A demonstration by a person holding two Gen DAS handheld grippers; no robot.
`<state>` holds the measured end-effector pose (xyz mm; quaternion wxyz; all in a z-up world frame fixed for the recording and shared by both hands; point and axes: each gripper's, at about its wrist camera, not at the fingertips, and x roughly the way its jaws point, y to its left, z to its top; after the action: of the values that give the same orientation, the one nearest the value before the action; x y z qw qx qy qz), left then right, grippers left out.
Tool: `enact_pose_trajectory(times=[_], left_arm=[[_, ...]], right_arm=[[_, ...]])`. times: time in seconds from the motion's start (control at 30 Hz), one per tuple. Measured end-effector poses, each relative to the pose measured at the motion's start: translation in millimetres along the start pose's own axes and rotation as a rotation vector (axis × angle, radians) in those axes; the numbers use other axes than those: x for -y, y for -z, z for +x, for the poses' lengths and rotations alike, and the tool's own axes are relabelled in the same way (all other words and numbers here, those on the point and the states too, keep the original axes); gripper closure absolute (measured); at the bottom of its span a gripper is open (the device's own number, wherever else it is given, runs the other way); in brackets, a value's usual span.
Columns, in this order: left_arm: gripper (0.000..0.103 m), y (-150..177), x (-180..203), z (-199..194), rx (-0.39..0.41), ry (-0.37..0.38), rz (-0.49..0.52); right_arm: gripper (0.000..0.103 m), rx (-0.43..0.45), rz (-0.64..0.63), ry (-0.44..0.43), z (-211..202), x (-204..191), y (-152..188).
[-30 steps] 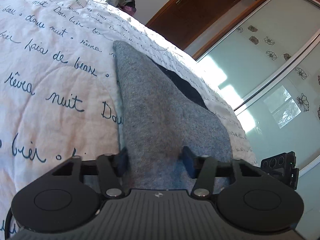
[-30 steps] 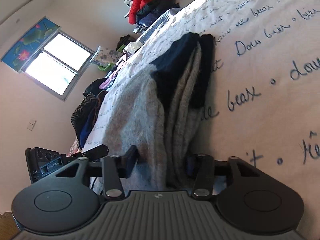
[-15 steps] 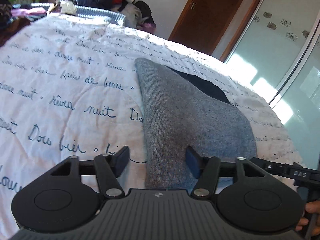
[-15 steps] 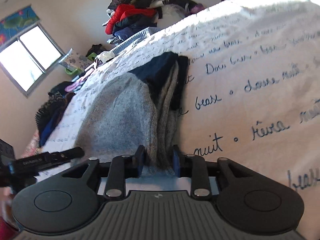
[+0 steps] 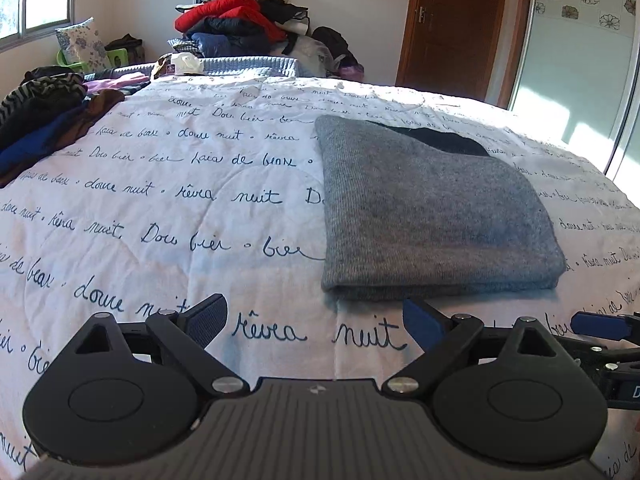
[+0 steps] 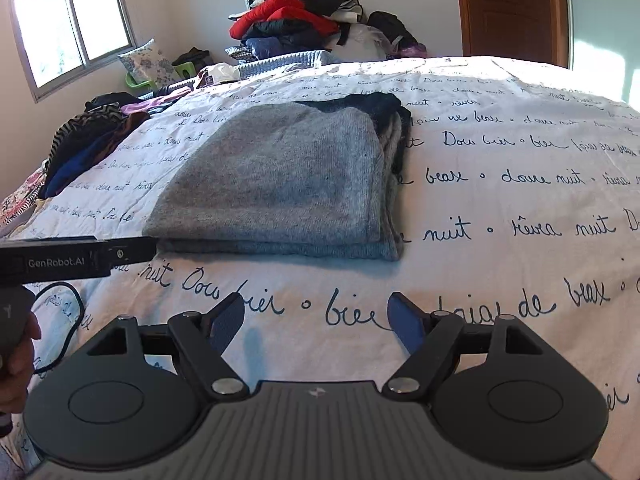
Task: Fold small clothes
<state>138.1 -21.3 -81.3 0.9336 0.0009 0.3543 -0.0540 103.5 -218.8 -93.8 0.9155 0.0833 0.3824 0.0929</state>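
A grey knitted garment [image 5: 432, 208] lies folded flat on the white bedspread with blue script [image 5: 168, 208]; a dark layer [image 5: 444, 140] shows at its far edge. It also shows in the right wrist view [image 6: 280, 176], with its layered edges on the right side. My left gripper [image 5: 316, 320] is open and empty, just short of the garment's near edge. My right gripper [image 6: 316, 316] is open and empty, a little back from the garment. The left gripper's body [image 6: 56, 260] shows at the left of the right wrist view.
A heap of clothes [image 5: 240, 20] is piled beyond the far end of the bed. More dark and striped clothes [image 5: 44, 116] lie at the bed's left edge. A wooden door [image 5: 448, 24] and a glass wardrobe door [image 5: 576, 64] stand to the right.
Both grippers have let go of the grey garment, opened and drawn back from it. The garment now lies flat and folded on the bed.
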Motion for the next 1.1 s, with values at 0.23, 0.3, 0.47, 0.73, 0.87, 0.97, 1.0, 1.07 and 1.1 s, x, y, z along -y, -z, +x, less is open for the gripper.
enact_pose_trajectory(times=[0.23,0.3,0.47,0.73,0.87,0.97,1.0,1.07,1.1], left_arm=[[0.010,13.5,7.0,-7.8,0.008,-0.044,0.021],[0.010,16.2,9.2,-9.8,0.015,-0.058,0.031],[0.010,21.1,10.6,-12.1,0.027,-0.072,0.028],[0.010,30.0,4.2,-7.4,0.030,-0.121,0.004],[0.008,33.7,-1.3,-4.5,0.032,-0.122,-0.014],[0.005,38.4,-0.9,-3.9,0.042,-0.121,0.000],[0.005,40.2,0.1,-3.5,0.045,-0.125,0.009],[0.003,41.8,2.4,-3.2,0.047,-0.133,0.021],[0.002,41.8,3.2,-3.1,0.046,-0.136,0.026]], right_arm=[[0.016,0.004,-0.002,0.011,-14.5,-7.9,8.0],[0.016,0.003,-0.001,0.013,-16.7,-10.0,10.6],[0.015,0.024,-0.028,0.066,-16.2,-16.4,16.2],[0.015,0.048,-0.043,0.148,-3.7,-19.2,23.9],[0.008,0.064,-0.070,0.158,-2.6,-23.4,27.5],[0.007,0.070,-0.092,0.178,-0.9,-27.4,32.3],[0.007,0.074,-0.098,0.181,-0.6,-27.9,33.9],[0.007,0.082,-0.104,0.187,0.3,-28.4,36.4],[0.006,0.085,-0.105,0.189,0.7,-28.4,37.3]])
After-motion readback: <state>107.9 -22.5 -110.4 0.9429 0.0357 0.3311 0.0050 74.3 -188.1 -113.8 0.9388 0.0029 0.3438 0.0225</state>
